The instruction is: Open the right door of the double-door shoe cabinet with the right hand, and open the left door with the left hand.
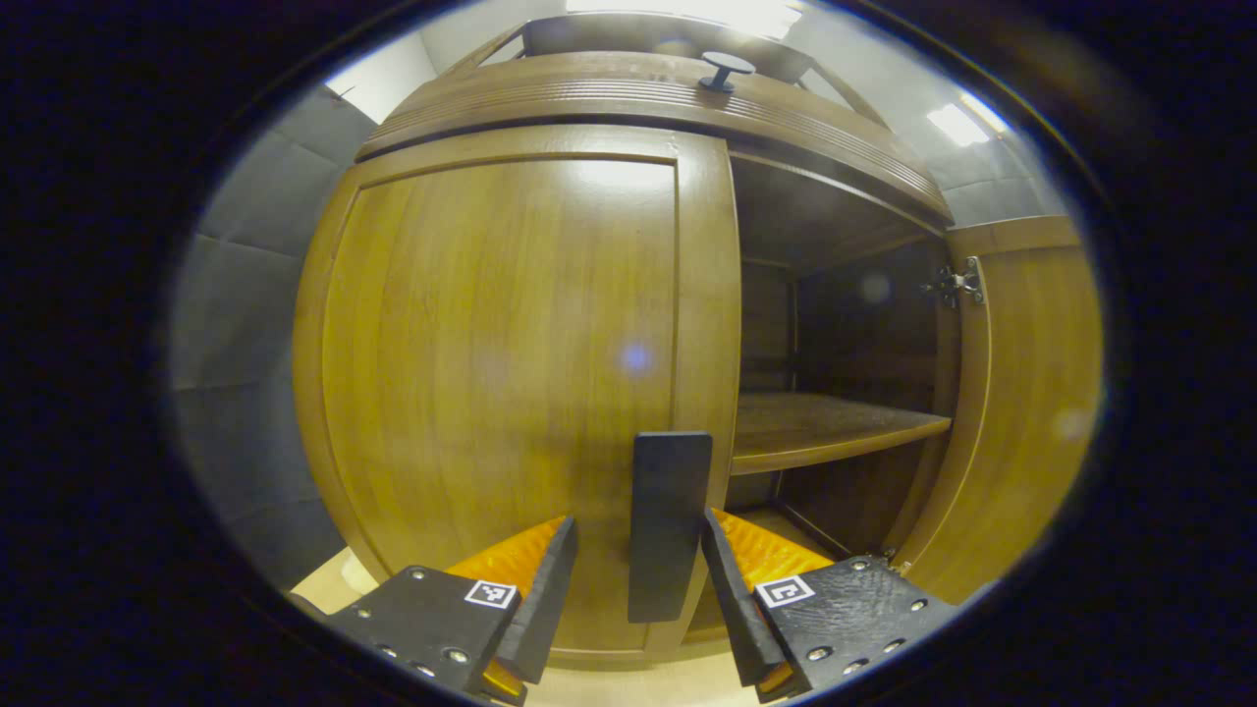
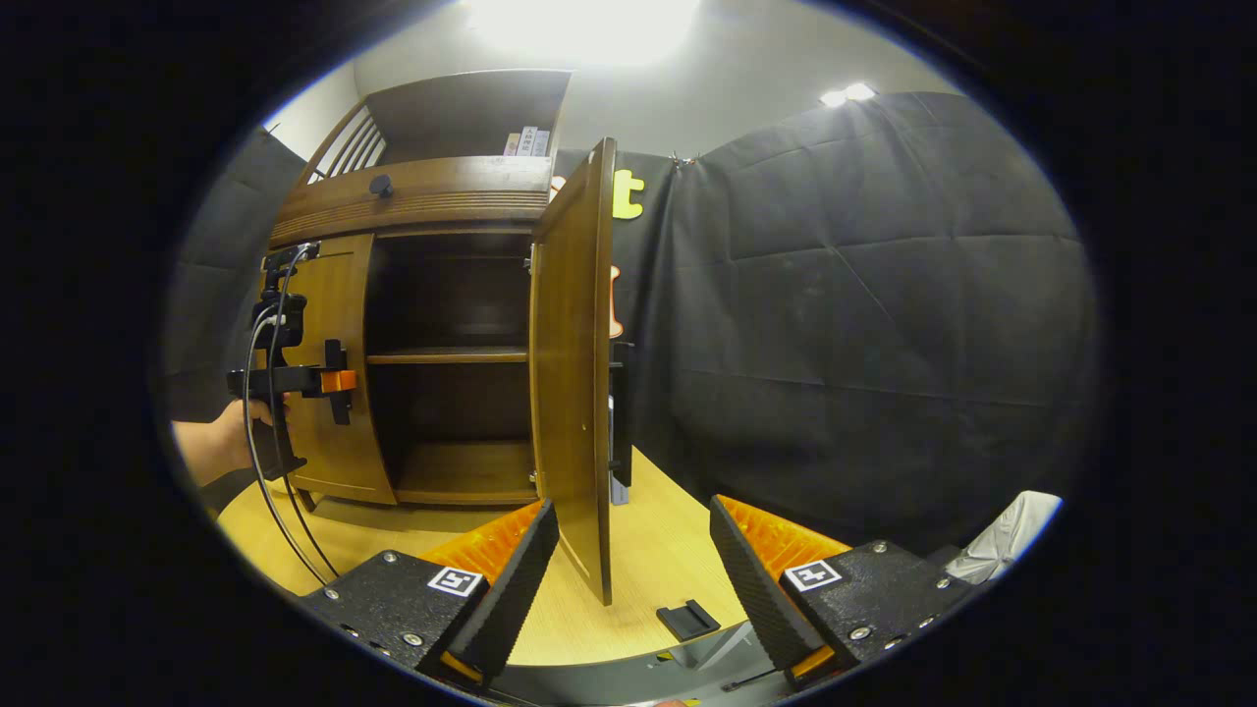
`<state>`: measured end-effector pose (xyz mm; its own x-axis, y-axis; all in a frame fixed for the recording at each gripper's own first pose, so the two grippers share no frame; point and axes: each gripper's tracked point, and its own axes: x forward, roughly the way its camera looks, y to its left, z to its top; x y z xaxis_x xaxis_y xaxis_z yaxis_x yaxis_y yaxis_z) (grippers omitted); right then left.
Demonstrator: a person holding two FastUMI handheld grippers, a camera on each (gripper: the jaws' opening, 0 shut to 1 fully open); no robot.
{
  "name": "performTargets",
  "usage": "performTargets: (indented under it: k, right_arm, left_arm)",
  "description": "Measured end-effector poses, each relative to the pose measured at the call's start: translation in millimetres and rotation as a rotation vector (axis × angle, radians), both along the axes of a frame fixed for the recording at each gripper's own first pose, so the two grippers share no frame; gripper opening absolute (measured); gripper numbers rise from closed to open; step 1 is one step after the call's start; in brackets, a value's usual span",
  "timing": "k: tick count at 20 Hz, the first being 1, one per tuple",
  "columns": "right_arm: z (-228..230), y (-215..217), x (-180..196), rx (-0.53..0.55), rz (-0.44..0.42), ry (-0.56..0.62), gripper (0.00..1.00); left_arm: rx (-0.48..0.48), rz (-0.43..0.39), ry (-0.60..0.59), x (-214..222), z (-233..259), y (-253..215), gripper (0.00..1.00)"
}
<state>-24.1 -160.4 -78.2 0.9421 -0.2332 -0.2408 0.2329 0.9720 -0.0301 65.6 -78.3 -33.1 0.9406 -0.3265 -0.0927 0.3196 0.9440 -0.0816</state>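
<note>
The shoe cabinet (image 2: pixel 432 196) stands on the bench (image 2: pixel 648 579) at the far left of the right gripper view. Its right door (image 2: pixel 570 363) is swung wide open and stands edge-on, so the dark inside and a shelf (image 2: pixel 447 355) show. Its left door (image 1: pixel 501 373) is shut.

In the left gripper view, the left hand-held gripper (image 1: pixel 638 589) is right up close to the left door. Its two fingers are spread apart, one on each side of the door's dark, upright handle (image 1: pixel 670 525). The fingers sit close beside the handle, but I cannot tell if they touch it. To the right, the open half of the cabinet shows a wooden shelf (image 1: pixel 825 432) and the inside of the right door (image 1: pixel 1021 412) with a metal hinge (image 1: pixel 957 285).

In the right gripper view, the right hand-held gripper (image 2: pixel 633 579) is spread wide and holds nothing. The bottom edge of the open right door hangs between its fingers, a bit farther off. A hand (image 2: pixel 231 437) at the far left holds the left hand-held gripper (image 2: pixel 329 381) against the left door (image 2: pixel 329 373). A small dark block (image 2: pixel 687 619) lies on the bench near the right hand-held gripper.
</note>
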Motion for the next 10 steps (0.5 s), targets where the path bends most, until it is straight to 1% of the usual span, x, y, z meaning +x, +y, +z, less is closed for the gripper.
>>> performTargets:
  k: [2, 4, 6, 10]
  right_arm:
    - [-0.2, 1.7, 1.1, -0.007, 0.010, -0.001, 0.95]
    - [0.5, 4.5, 3.1, -0.003, 0.014, -0.002, 0.95]
    - [1.2, 8.1, 6.5, 0.011, 0.016, -0.012, 0.95]
    - [-3.2, 18.0, 12.1, 0.035, 0.036, -0.002, 0.95]
  left_arm:
    - [0.010, -0.011, 0.001, -2.4, 4.7, -10.0, 0.45]
    - [0.036, -0.012, 0.003, -4.8, 2.0, -9.5, 0.23]
    - [0.023, -0.024, 0.008, -10.9, 4.4, -6.4, 0.19]
    - [-0.006, -0.061, 0.015, -39.0, 2.2, 7.2, 0.21]
